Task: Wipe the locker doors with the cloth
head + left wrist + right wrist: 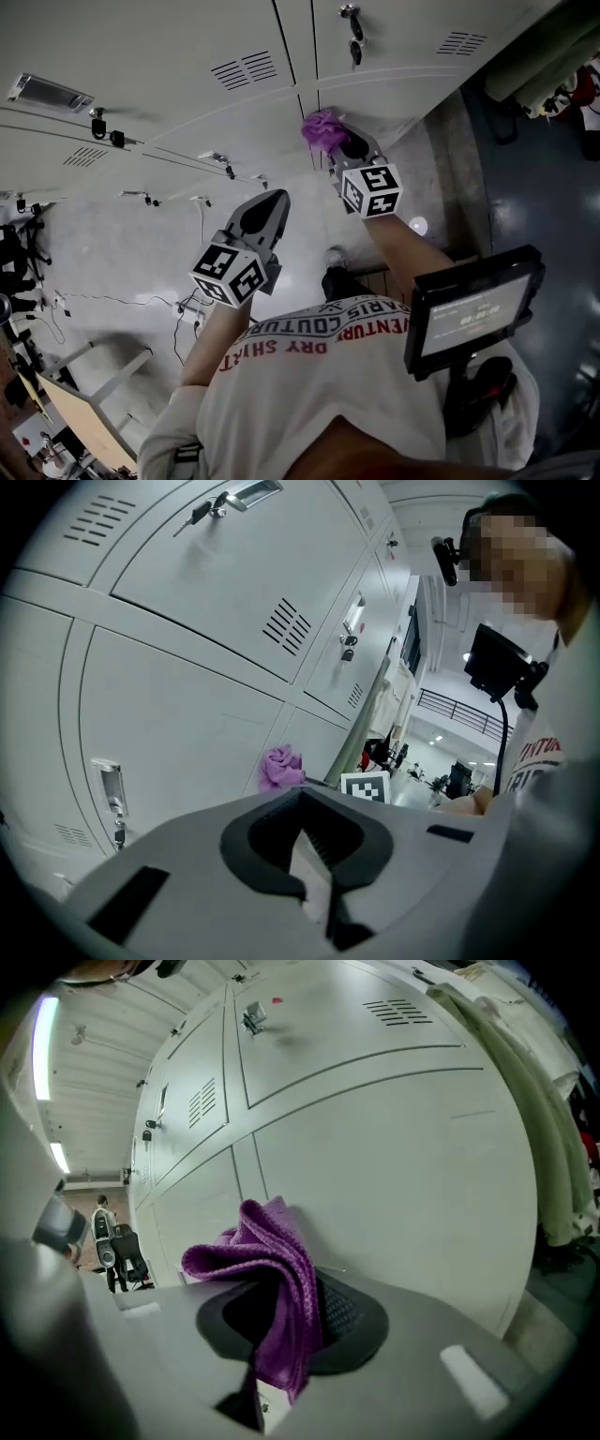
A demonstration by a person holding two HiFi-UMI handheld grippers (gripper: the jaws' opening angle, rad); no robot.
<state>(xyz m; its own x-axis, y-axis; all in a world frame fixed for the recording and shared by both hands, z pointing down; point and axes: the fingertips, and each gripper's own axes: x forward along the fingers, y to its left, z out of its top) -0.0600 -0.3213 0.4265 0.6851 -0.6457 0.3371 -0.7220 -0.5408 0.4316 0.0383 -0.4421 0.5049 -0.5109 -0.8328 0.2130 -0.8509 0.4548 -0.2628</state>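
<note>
Two hazards worth weighing from here. Gripping a purple cloth [274,1269] in the right gripper [281,1363], jaws clamped on one hanging fold only, with the bulk bunched loose above them. Holding that bunch up at the vertical seam between two lower locker doors [394,1185], right against the metal or just off it; hard to say which. Keeping the left gripper [314,892] back from the doors and apart from the cloth, jaws together on nothing, pointed at the same grey bank.

First, could lose the cloth. Pinched by so little, likely to drag out of the jaws under a firm stroke, more so if snagged on a door edge at the seam. Worth pressing the bunched part flat and stroking along a panel, not across the gap.

Second, could foul the hardware. Note higher up a latch [354,42] with something dark hanging from it, a key or padlock by the look, and vent louvres [246,69], both apt to catch loose folds or knock the jaws on an upward pass. Could also brush the pale fabric [525,1101] hanging at the right end on a wide sweep. Better to keep strokes short, within one door
</note>
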